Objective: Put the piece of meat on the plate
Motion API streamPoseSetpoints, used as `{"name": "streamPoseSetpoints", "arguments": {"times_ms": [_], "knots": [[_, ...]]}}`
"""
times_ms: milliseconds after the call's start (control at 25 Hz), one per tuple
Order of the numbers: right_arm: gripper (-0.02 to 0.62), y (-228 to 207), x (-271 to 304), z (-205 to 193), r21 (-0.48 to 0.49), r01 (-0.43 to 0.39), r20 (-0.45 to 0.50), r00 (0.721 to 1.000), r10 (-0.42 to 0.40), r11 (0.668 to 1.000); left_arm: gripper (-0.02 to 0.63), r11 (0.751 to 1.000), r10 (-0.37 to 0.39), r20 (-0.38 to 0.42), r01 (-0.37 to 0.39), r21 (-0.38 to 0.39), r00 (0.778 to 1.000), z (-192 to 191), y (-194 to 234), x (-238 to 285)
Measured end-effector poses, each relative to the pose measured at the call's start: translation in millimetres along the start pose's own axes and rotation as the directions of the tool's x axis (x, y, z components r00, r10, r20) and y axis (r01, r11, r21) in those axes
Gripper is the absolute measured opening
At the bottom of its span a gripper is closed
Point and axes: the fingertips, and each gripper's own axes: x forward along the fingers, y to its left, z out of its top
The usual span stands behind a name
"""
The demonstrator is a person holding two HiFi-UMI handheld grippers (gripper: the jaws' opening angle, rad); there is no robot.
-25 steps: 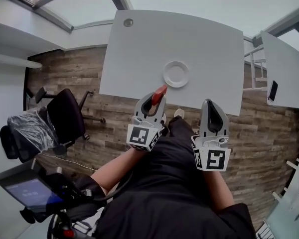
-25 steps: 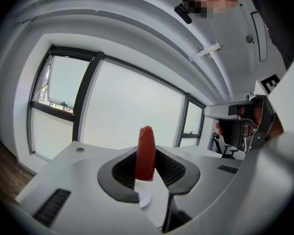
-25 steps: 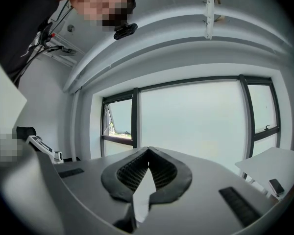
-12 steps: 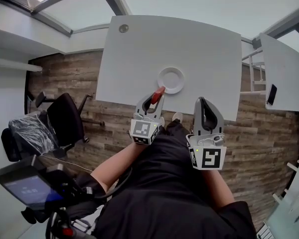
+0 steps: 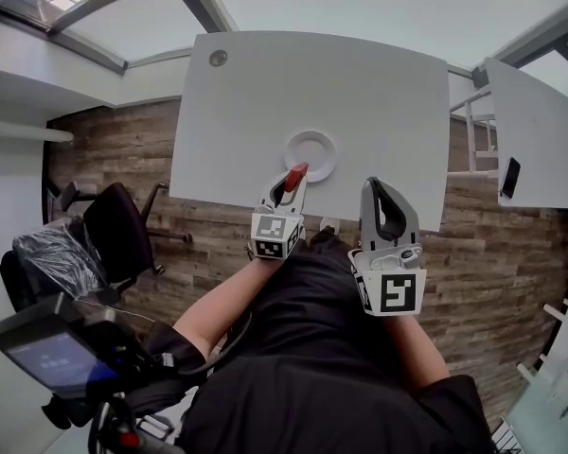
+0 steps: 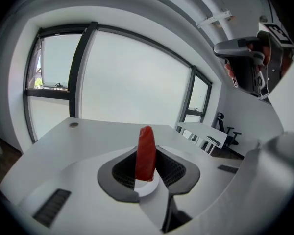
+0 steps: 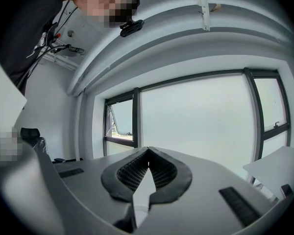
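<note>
A red piece of meat stands upright between the pads of my left gripper, which is shut on it; in the left gripper view the meat rises above the jaws, in line with my left gripper. The round white plate lies on the white table near its front edge, just beyond the meat. My right gripper hangs to the right, at the table's front edge, jaws together with nothing between them; the right gripper view shows my right gripper closed, its tips meeting.
A second white table with a dark phone stands at the right. A black office chair stands on the wooden floor at the left. A small round grommet sits in the table's far left corner.
My left gripper has gone forward and down with the meat, closer to the plate. My right gripper shifted slightly left and stays shut.
</note>
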Motion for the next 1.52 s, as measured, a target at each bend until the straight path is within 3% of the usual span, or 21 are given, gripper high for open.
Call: {"name": "streamPoseSetpoints", "arguments": {"times_ms": [360,720,1040,1360,1520], "knots": [[0.005,-10,1,3,0.015,0.011,0.012,1.0,-0.011,1.0,0.098,0.999,-0.009,-0.046,0.007,-0.043,0.999,-16,12,21],[0.005,-14,-9,6,-0.003,0.052,0.007,0.999,-0.052,0.999,0.098,1.0,-0.027,-0.094,0.027,0.0,0.995,-33,14,35],[0.005,-69,11,-28,0.018,0.056,-0.047,0.997,-0.055,0.998,0.098,0.999,-0.024,-0.173,0.016,-0.044,0.985,-66,5,93],[0.005,-66,9,-30,0.01,0.058,-0.068,0.996,-0.057,0.998,0.098,0.995,-0.066,-0.223,0.048,-0.086,0.973,-82,5,105],[0.005,-71,6,-34,0.007,0.077,-0.079,0.994,-0.076,0.997,0.098,0.995,-0.09,-0.245,0.075,-0.068,0.965,-89,3,113]]}}
